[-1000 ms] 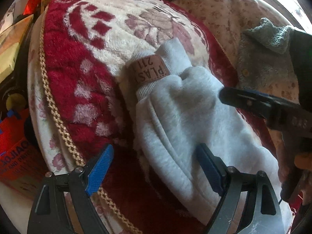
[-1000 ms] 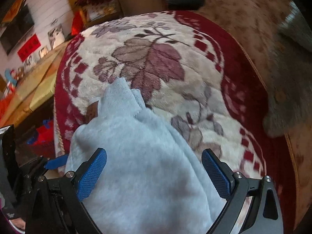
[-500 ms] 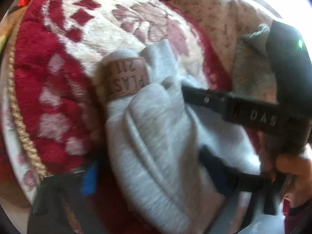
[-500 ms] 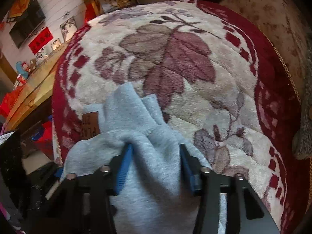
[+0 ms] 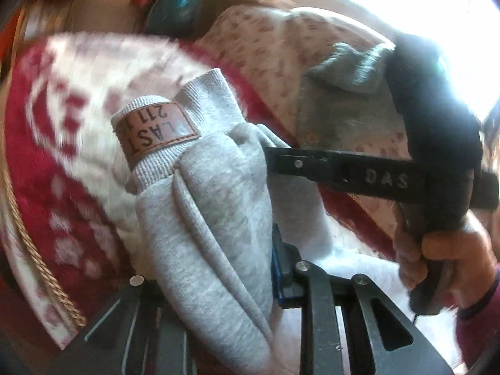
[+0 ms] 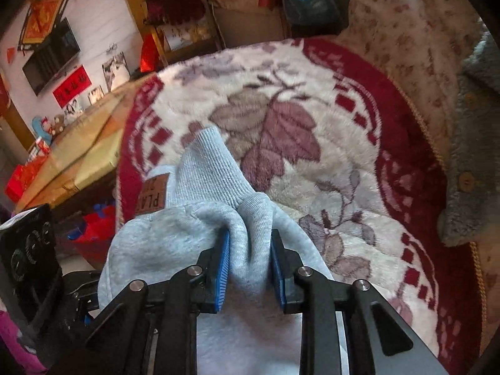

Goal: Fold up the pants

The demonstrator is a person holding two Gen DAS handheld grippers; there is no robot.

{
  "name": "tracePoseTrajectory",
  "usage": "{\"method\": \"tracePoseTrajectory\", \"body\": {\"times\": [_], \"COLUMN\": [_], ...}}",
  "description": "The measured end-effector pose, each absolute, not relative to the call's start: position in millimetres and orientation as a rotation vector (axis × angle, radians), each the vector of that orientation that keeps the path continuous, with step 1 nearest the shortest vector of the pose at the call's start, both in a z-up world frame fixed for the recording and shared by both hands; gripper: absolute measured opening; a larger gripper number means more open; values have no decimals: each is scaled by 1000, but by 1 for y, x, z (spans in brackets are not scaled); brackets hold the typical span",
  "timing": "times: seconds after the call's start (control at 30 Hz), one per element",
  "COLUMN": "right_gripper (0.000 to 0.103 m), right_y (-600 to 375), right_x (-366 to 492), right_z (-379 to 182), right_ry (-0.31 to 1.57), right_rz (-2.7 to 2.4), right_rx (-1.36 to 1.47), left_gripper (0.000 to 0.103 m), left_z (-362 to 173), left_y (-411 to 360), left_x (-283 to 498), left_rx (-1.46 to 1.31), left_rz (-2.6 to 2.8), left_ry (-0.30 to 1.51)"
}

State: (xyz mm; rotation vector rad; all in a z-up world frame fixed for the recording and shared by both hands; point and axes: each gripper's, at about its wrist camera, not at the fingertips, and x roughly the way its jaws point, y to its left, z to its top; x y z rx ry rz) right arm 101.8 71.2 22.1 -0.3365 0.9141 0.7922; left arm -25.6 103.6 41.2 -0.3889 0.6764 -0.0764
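The right tool (image 6: 248,264) is closing, its blue pads (image 6: 222,265) pinching a bunched fold of the grey pants (image 6: 150,243) at six o'clock in the right wrist view. The left tool (image 5: 218,281) is likewise closing on a thick roll of the same pants; only its right blue pad (image 5: 276,272) shows, pressed against the cloth at five o'clock. Beyond the grips, the ribbed cuff (image 6: 209,168) with its brown patch (image 5: 159,131) rises toward the centre. The pants lie on a red and cream floral blanket (image 6: 312,100). At three o'clock in the left wrist view a hand (image 5: 450,259) holds the right tool's handle. A grey garment (image 6: 475,162) lies farther off at three o'clock.
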Motion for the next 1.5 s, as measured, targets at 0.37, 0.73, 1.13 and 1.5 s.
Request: {"method": "tracePoseTrajectory", "body": {"times": [0.37, 0.73, 1.13, 1.5], "right_gripper": [29, 37, 80, 83], "right_y": [-39, -177, -252, -163], "right_x": [35, -26, -54, -31], "right_z": [96, 46, 71, 59], "right_ry": [816, 948, 903, 925], "right_rz": [753, 527, 342, 402], "right_rx": [-144, -9, 64, -156], "left_gripper": [22, 23, 81, 87], "left_z": [96, 39, 26, 62], "left_y": [-7, -114, -128, -74], "left_x": [-74, -120, -156, -122], "left_rx": [-56, 210, 123, -192], "left_rz": [-170, -251, -406, -342], "left_ry": [536, 627, 695, 674]}}
